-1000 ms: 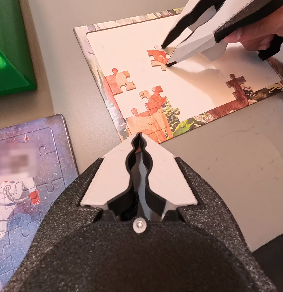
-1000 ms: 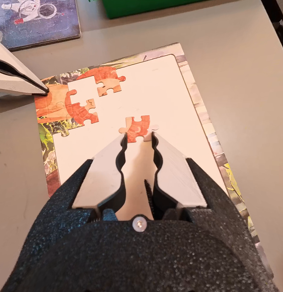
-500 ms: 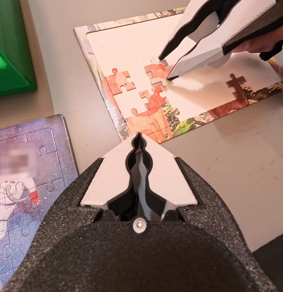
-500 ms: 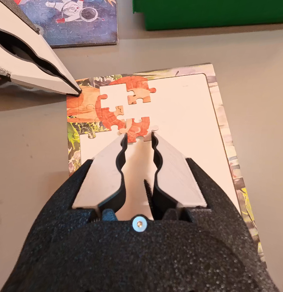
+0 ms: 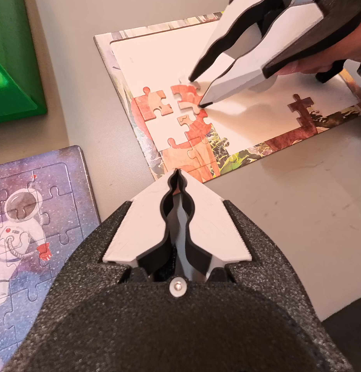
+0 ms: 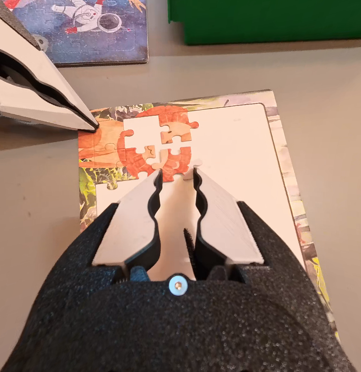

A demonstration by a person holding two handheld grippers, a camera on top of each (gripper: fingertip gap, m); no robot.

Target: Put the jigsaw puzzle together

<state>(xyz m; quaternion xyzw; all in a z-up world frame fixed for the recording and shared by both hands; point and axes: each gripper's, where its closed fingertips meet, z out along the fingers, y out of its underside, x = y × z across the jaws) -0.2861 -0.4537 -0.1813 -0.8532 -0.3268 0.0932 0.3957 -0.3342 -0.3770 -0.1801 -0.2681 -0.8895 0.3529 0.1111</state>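
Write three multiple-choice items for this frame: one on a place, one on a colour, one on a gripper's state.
1. Where does the loose orange piece lie?
A. On the white tray floor beside the joined pieces
B. On the bare table
C. On the astronaut puzzle

2. What colour is the box behind the puzzle tray?
A. Red
B. Green
C. Yellow

3. How does the left hand-held gripper stand?
A. Wide open
B. Shut on a piece
C. Shut with nothing between its tips

Answers: 1 A, it lies inside the frame, by the right hand-held gripper. 2 B, green in both views. 3 C, its tips meet at the tray's corner.
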